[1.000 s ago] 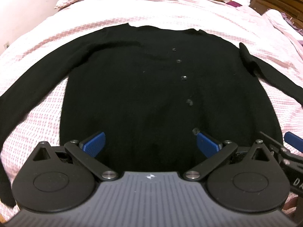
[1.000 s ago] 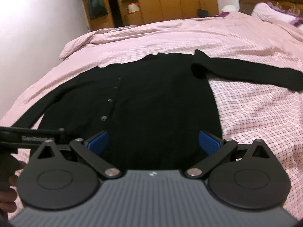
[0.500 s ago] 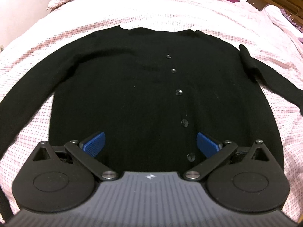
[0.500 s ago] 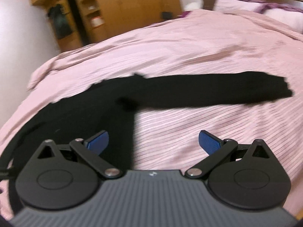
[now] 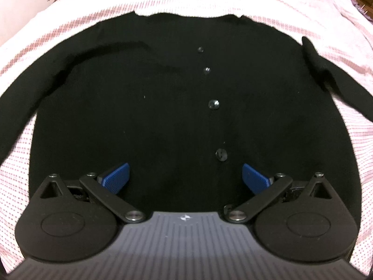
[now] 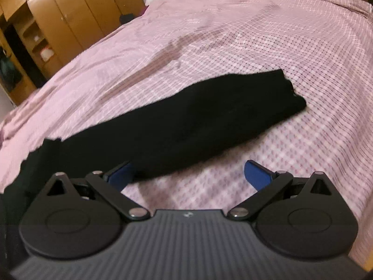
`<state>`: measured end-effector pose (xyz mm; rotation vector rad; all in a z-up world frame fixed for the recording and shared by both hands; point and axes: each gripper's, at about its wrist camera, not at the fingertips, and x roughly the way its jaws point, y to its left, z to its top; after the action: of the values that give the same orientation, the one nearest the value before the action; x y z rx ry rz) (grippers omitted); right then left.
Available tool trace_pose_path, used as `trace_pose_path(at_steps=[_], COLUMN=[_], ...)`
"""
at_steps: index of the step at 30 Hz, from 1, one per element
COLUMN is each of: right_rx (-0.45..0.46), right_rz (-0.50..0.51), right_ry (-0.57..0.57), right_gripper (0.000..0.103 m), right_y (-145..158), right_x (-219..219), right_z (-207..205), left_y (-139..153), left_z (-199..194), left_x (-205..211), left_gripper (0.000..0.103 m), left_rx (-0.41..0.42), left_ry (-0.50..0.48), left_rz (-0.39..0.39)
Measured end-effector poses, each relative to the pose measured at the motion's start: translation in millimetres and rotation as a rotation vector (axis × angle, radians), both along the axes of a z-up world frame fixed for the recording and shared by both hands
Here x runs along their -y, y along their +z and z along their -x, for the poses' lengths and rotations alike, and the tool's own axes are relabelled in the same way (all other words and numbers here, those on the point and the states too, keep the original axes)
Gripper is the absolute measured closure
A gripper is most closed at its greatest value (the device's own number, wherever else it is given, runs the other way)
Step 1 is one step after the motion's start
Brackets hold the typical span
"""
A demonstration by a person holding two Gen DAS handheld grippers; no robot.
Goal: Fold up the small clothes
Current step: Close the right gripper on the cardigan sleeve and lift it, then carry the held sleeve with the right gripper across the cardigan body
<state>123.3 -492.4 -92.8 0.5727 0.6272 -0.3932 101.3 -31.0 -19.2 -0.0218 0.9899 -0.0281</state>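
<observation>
Two pairs of tongs are ours here, and both stand wide open with nothing between their blue pads. The left tongs (image 5: 184, 175) hover low over the lower front of the black cardigan (image 5: 163, 116), nearer than they were a second ago: the hem has dropped out of sight beneath them and only four buttons (image 5: 213, 104) remain in view above the pads. The right tongs (image 6: 187, 175) have swung away from the cardigan's body to face its right sleeve (image 6: 198, 121), which now lies just beyond them, its near edge by one blue pad and its cuff (image 6: 291, 93) farther out. The cardigan itself has not moved; it lies flat, face up and buttoned, on the pink checked bed (image 6: 233, 35), both sleeves spread away from its body. A wooden wardrobe (image 6: 58, 11) stands beyond the bed, far from the cardigan. We judge that no fold has begun, and that the right tongs' turn sets up the sleeve as the first part to be taken and laid across the cardigan's front.
</observation>
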Motion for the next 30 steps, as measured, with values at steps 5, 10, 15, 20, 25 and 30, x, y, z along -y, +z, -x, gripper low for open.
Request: trace_pose_path(at_steps=[5,10,15,20,25,30], right_rx=[0.013,0.118,0.247,0.209,0.207,0.262], right_rz=[0.0,-0.076,-0.152,-0.132,-0.169,-0.103], right_ry=[-0.009,-0.114,-0.188,-0.235,-0.241,-0.172], right_gripper=[0.0,0.0,0.001,0.053,0.093,0.095], right_y=[-7,-8,-12,-12,-11,16], right_x=[19,36,49,52,63,50], right_z=[-27,-30,-19,-19,-6,2], left_y=[-8,-15,-17,-18,-19,-12], left_z=[-3,-7,-10,-9,-4,2], left_x=[3,8,5,10,10,9], left_gripper=[0.0,0.0,0.0,0.0,0.0,0.0], left_rx=[-0.004,-0.006,-0.02,-0.014,0.013,0.024], left_ry=[0.004,-0.01,-0.007,-0.005,-0.014,-0.029], left_rz=[-0.025,-0.053,-0.04,-0.06,-0.06,-0.061])
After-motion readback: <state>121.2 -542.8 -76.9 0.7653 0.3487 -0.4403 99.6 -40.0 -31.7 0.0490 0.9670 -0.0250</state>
